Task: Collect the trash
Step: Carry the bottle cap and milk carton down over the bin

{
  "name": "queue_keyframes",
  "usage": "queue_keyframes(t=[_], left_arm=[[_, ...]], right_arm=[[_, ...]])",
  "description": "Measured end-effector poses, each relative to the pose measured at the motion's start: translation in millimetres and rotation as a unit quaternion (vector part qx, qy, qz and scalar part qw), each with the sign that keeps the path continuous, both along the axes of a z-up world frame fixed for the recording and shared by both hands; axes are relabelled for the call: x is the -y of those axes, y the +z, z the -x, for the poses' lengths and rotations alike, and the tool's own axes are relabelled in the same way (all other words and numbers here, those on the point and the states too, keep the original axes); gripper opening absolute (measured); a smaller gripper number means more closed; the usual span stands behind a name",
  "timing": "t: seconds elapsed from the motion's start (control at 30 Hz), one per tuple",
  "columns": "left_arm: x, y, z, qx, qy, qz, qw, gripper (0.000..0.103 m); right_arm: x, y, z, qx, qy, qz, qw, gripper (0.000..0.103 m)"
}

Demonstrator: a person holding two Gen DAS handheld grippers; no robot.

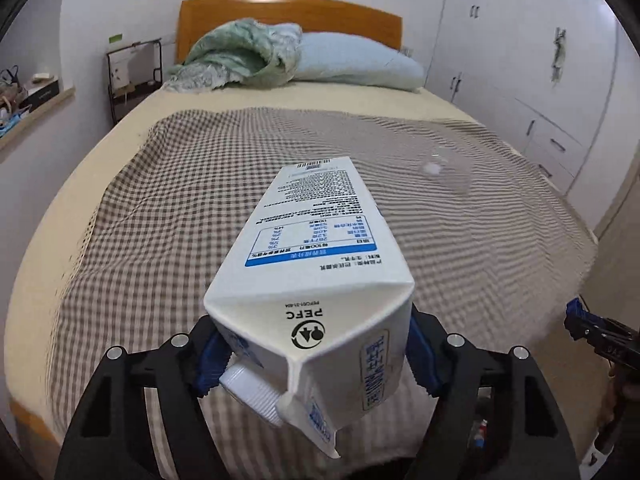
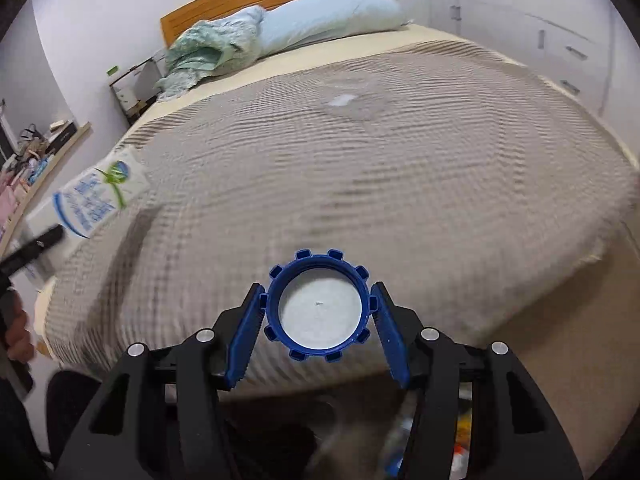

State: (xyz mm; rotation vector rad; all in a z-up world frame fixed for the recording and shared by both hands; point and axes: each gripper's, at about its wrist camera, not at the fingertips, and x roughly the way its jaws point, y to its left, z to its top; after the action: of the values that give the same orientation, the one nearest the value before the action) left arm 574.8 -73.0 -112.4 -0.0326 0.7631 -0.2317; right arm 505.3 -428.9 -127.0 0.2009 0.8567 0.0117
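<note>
Checked brown-and-cream cloth [image 1: 168,216] is spread over a wide bed [image 1: 444,100] with a wooden headboard [image 1: 288,16]; every place is given from that bed. Above its foot, a white waxed-card milk carton [image 1: 316,264], box-shaped with a gabled top and ribbed white screw cap, is clamped by the left gripper [image 1: 312,354] between blue ridged pads. Also over the foot, a round blue notched cap [image 2: 320,306] with a pale liner is pinched by the right gripper [image 2: 318,320]. Only the right wrist view shows the carton's blue-and-green printed face [image 2: 100,200], at the bed's left edge.
</note>
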Motion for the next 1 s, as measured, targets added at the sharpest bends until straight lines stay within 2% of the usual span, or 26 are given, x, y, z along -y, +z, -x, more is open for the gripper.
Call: queue_keyframes(t=[0.1, 0.13, 0.3, 0.47, 0.5, 0.6, 0.73, 0.8, 0.83, 0.9, 0.97, 1.0], left_arm=[[19, 5, 54, 0.008, -0.018, 0.008, 0.9998, 0.07], [24, 6, 61, 0.005, -0.025, 0.015, 0.9996, 0.07], [70, 4, 113, -0.003, -0.082, 0.028, 0.9962, 0.07], [122, -10, 155, -0.019, -0.134, 0.019, 0.9906, 0.07], [134, -14, 165, -0.025, -0.145, 0.014, 0.9891, 0.07], [161, -24, 187, -0.044, -0.169, -0.001, 0.9847, 0.07], [204, -39, 210, -0.08, -0.217, -0.021, 0.9727, 0.07], [224, -48, 213, -0.1, -0.24, -0.031, 0.9651, 0.07], [236, -54, 214, -0.114, -0.252, -0.038, 0.9603, 0.07], [256, -67, 211, -0.143, -0.272, -0.045, 0.9504, 0.07], [278, -86, 201, -0.183, -0.282, -0.056, 0.94, 0.07], [293, -98, 197, -0.207, -0.291, -0.065, 0.9316, 0.07]], right_arm=[[39, -8, 46, -0.015, -0.035, -0.001, 0.999, 0.053], [54, -14, 63, -0.024, -0.049, -0.002, 0.999, 0.053], [107, -61, 127, -0.097, -0.106, -0.013, 0.99, 0.053], [133, -139, 169, -0.166, -0.127, -0.057, 0.976, 0.053], [139, -163, 173, -0.183, -0.129, -0.073, 0.972, 0.053], [147, -209, 169, -0.218, -0.136, -0.093, 0.962, 0.053], [152, -259, 158, -0.24, -0.131, -0.099, 0.957, 0.056], [155, -289, 152, -0.278, -0.136, -0.088, 0.947, 0.063], [159, -300, 154, -0.293, -0.142, -0.081, 0.942, 0.063], [167, -306, 160, -0.296, -0.153, -0.095, 0.938, 0.063], [179, -299, 170, -0.27, -0.165, -0.118, 0.941, 0.068], [184, -295, 177, -0.261, -0.174, -0.122, 0.942, 0.069]])
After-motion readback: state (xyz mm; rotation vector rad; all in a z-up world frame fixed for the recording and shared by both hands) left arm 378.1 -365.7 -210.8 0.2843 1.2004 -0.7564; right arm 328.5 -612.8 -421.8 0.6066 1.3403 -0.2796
